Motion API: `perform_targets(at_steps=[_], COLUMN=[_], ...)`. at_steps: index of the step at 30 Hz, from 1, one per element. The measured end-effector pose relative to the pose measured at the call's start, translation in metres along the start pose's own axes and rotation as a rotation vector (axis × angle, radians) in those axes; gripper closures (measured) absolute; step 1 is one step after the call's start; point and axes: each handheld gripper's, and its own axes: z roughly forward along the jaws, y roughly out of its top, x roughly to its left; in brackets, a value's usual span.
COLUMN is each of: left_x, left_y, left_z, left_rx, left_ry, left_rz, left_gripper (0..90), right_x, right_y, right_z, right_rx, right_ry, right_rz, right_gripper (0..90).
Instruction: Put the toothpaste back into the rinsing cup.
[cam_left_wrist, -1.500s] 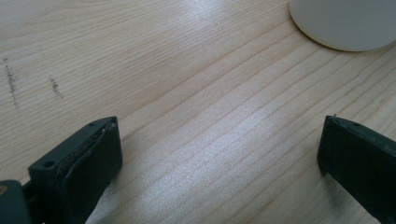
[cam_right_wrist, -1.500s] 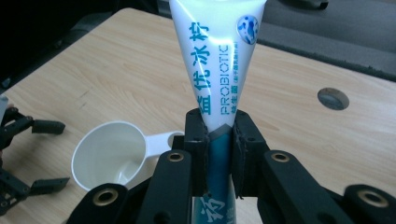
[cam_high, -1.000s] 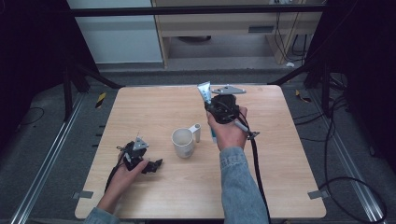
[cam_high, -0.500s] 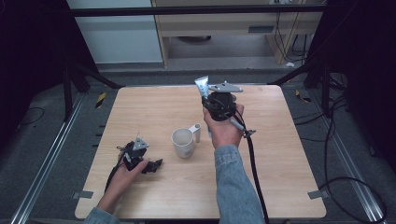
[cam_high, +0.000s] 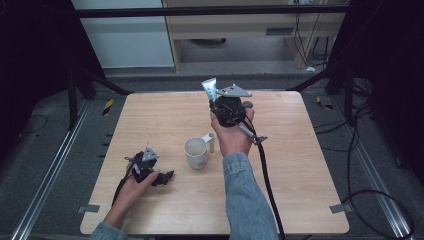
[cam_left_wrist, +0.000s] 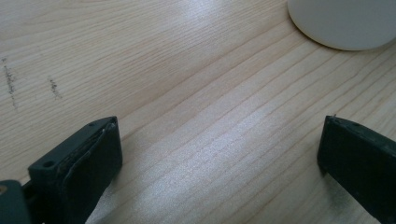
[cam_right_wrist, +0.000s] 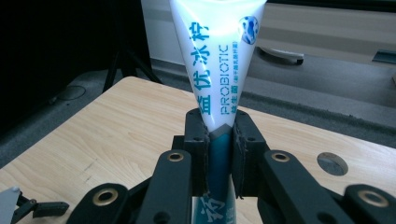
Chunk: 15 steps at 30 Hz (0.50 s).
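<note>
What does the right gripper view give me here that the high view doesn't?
Right gripper view: the jaws pinch the toothpaste tube near its teal lower part, and its print reads PROBIOTIC. High view: the white mug stands on the table beside the right hand, and the left gripper rests near the front edge. Both: the right gripper shut on the tube above the table.

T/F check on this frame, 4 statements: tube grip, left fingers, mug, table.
1. The right gripper is shut on the toothpaste tube. True.
2. The left gripper holds the mug. False: its fingers stand wide apart with bare wooden table between them, and the mug stands apart from it.
3. The mug lies tipped on its side. False: it stands upright, opening up.
4. The tube is held up above the table. True: its flat crimped end points upward.
</note>
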Motion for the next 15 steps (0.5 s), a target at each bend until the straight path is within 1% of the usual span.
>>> perform_targets(at_steps=[10,15], left_x=[0.0000,0.0000], left_y=[0.0000,-0.0001], left_z=[0.0000,-0.0001], left_rx=[0.000,0.000], left_ry=[-0.001,-0.001], left_rz=[0.000,0.001], left_gripper=[0.0,0.0], right_x=[0.0057,0.0088], right_y=[0.0033,0.0051], right_z=[0.0035,0.0056], right_rx=[-0.025,-0.046], right_ry=[0.011,0.013], right_rz=[0.006,0.005], right_gripper=[78.6,78.6])
